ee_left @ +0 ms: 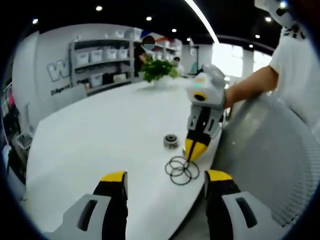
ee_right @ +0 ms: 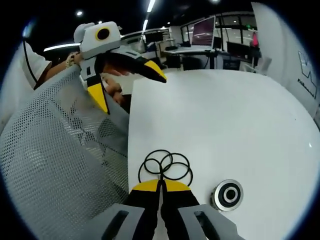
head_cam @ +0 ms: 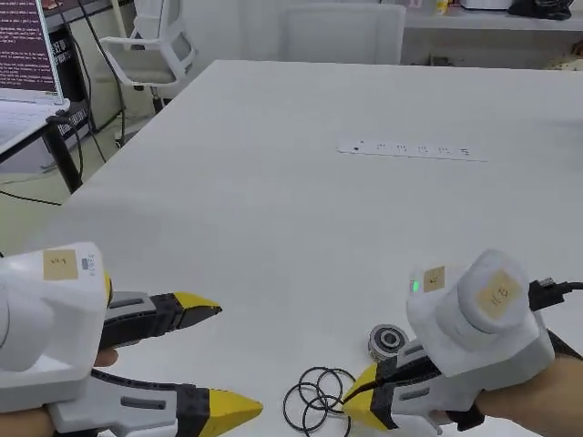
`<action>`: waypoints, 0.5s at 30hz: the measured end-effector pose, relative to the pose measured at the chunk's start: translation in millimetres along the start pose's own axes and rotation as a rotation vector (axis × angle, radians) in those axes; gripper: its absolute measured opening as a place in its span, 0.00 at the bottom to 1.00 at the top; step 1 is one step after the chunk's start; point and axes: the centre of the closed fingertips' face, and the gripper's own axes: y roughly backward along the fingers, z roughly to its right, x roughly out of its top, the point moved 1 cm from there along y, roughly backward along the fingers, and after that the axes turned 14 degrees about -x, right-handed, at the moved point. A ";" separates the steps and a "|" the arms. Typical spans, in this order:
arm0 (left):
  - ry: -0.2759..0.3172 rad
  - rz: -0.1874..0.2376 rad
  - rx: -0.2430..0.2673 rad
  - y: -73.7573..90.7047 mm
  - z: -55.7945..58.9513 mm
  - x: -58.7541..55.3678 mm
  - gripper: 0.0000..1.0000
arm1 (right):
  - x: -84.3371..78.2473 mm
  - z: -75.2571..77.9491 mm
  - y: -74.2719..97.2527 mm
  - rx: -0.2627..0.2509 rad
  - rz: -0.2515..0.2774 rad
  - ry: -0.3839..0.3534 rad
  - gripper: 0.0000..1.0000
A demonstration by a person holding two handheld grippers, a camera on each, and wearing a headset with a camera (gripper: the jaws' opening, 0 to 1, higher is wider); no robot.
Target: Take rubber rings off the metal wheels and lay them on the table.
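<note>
Three thin black rubber rings (head_cam: pixel 317 397) (ee_left: pixel 181 169) (ee_right: pixel 166 167) lie overlapped on the white table near its front edge. A small metal wheel (head_cam: pixel 388 340) (ee_left: pixel 171 140) (ee_right: pixel 229 195) lies flat just beside them, apart from the rings. My right gripper (head_cam: pixel 351 401) (ee_left: pixel 192 152) (ee_right: pixel 160 186) is low over the table, its yellow tips shut on the near edge of one ring. My left gripper (head_cam: pixel 228 360) (ee_left: pixel 166 177) (ee_right: pixel 132 92) hovers to the left of the rings, open, with nothing between its jaws.
A white power strip (head_cam: pixel 410 150) lies further back on the table (head_cam: pixel 273 182). A mesh chair back (ee_right: pixel 60 165) (ee_left: pixel 265 160) stands close against the table's front edge. Chairs and a desk with a monitor (head_cam: pixel 27 45) stand at the far left.
</note>
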 end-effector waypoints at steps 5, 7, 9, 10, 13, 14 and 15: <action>0.002 0.007 0.003 0.4 -0.3 0.6 0.62 | -0.7 -2.4 -1.2 0.004 0.001 0.047 0.00; 0.004 0.005 0.004 0.3 -0.4 -0.3 0.62 | -0.9 -3.9 -1.8 0.004 0.000 0.068 0.00; 0.005 0.006 0.004 0.2 -0.2 -0.4 0.62 | -0.8 -4.0 -2.6 0.004 -0.001 0.072 0.00; 0.005 0.007 0.003 0.1 -0.2 -0.2 0.62 | -0.8 -4.2 -2.7 0.006 -0.002 0.071 0.00; 0.006 0.009 0.004 0.3 -0.5 -0.3 0.62 | 0.6 -5.8 -2.8 0.013 0.003 0.070 0.00; 0.006 0.009 0.004 0.3 -0.5 -0.5 0.62 | 1.0 -5.5 -2.9 0.010 0.004 0.074 0.00; 0.007 0.009 0.004 0.3 -0.5 -0.6 0.62 | 1.5 -5.1 -2.9 0.008 0.006 0.076 0.00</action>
